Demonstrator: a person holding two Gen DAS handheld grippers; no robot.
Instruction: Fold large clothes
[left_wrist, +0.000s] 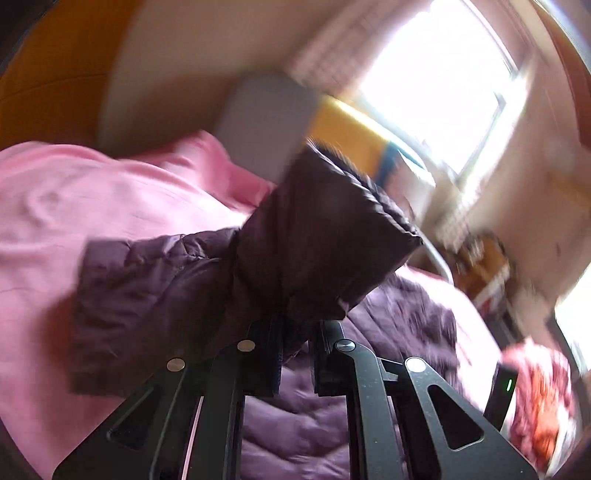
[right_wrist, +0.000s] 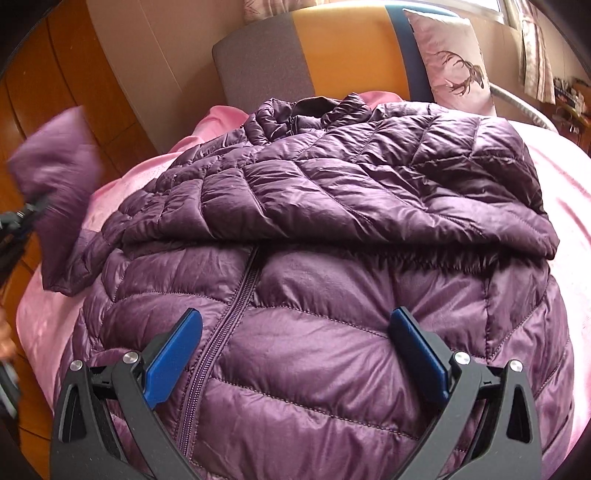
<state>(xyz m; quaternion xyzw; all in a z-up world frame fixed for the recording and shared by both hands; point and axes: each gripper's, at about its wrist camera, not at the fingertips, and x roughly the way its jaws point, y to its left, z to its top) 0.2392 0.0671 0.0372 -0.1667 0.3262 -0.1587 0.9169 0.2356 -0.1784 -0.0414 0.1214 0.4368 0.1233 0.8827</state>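
A purple quilted down jacket (right_wrist: 332, 184) lies front up on a pink bedsheet (right_wrist: 561, 184), its zipper (right_wrist: 221, 332) closed and one side folded across the chest. My left gripper (left_wrist: 295, 325) is shut on the jacket's sleeve (left_wrist: 314, 229), whose cuff end stands lifted above the bed. In the right wrist view that sleeve (right_wrist: 62, 166) shows as a blur raised at the left edge. My right gripper (right_wrist: 295, 317) hovers open over the lower front of the jacket, with its blue pads (right_wrist: 173, 354) apart on either side of the zipper area and nothing pinched.
A grey and orange headboard (right_wrist: 266, 62) and a pale pillow (right_wrist: 450, 62) stand behind the jacket. Wooden floor (right_wrist: 55, 85) lies left of the bed. A bright window (left_wrist: 443, 74) is at the far side. A red patterned sleeve (left_wrist: 539, 398) shows at the right.
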